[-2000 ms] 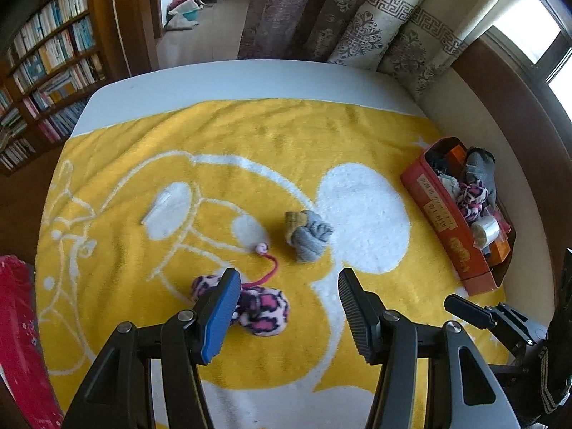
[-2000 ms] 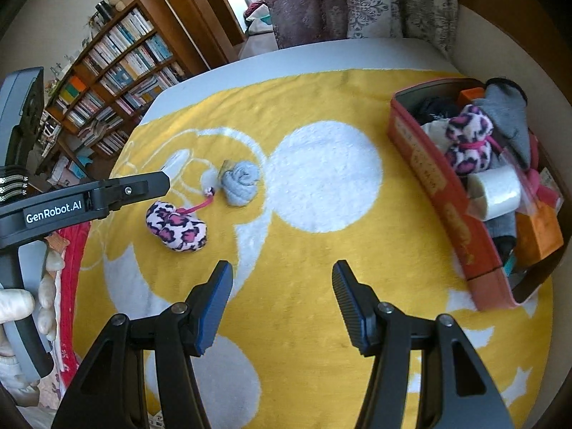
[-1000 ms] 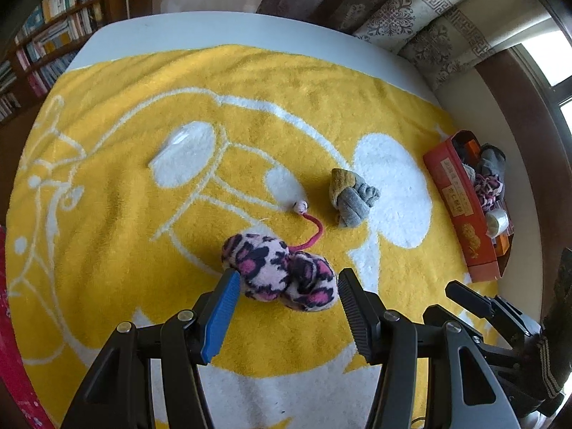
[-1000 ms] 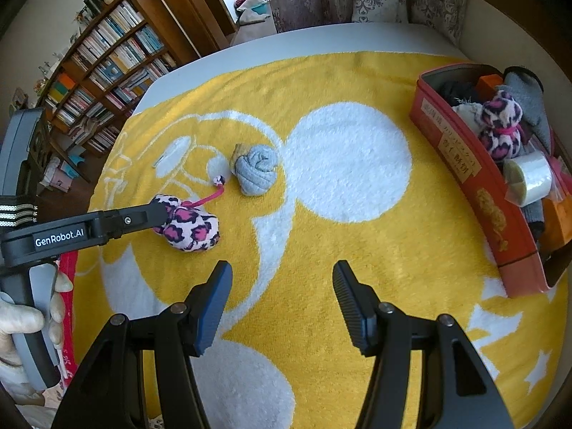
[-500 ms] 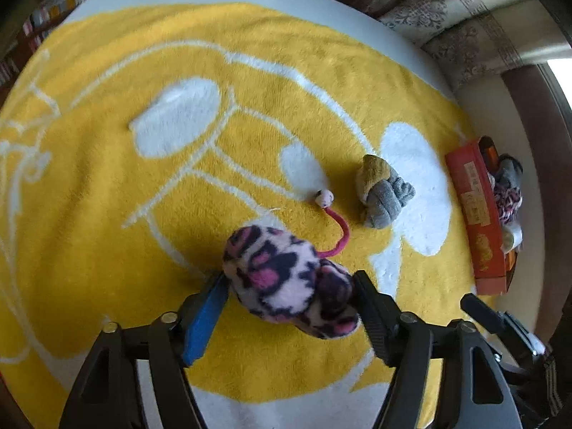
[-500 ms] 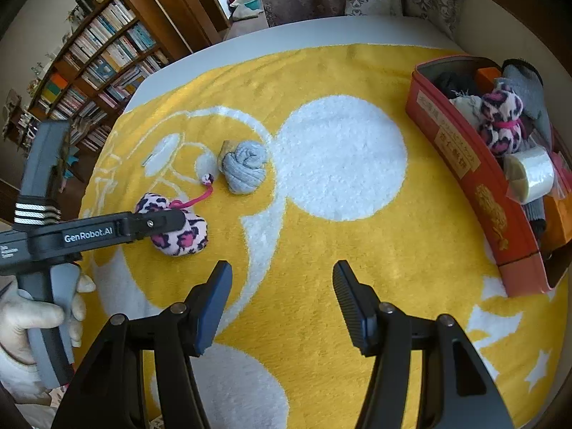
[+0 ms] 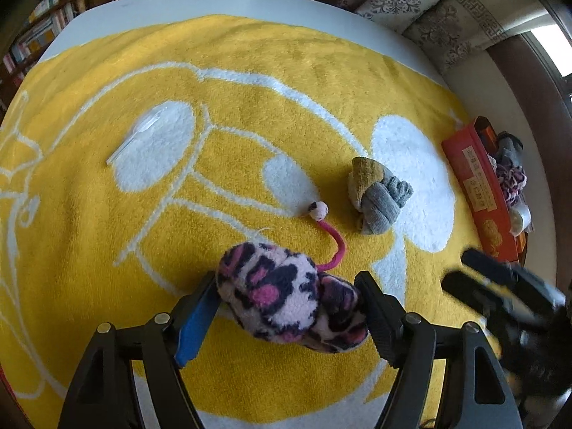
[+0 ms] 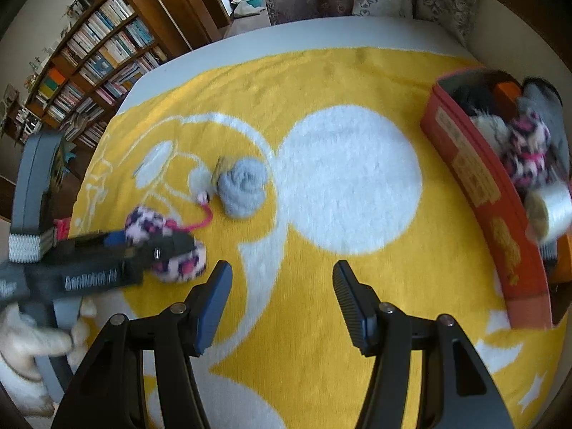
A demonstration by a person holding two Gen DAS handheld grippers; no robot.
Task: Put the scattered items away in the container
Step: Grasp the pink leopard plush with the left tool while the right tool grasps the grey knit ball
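1. Left gripper (image 7: 287,307) straddling the fuzzy pink-and-black leopard-print plush toy (image 7: 289,300), jaws spread to either side; hard to tell whether the pads are actually pressing.
2. Lying on the yellow-and-white fleece blanket (image 7: 250,71), pink cord tail curling off toward 1 o'clock.
3. Sitting further out at 1 o'clock: rolled grey-and-mustard sock bundle (image 7: 379,193).
4. Right gripper (image 8: 282,300) hovering open, holding nothing.
5. Waiting at 2 o'clock from it: long red cardboard box (image 8: 479,193), already stuffed.
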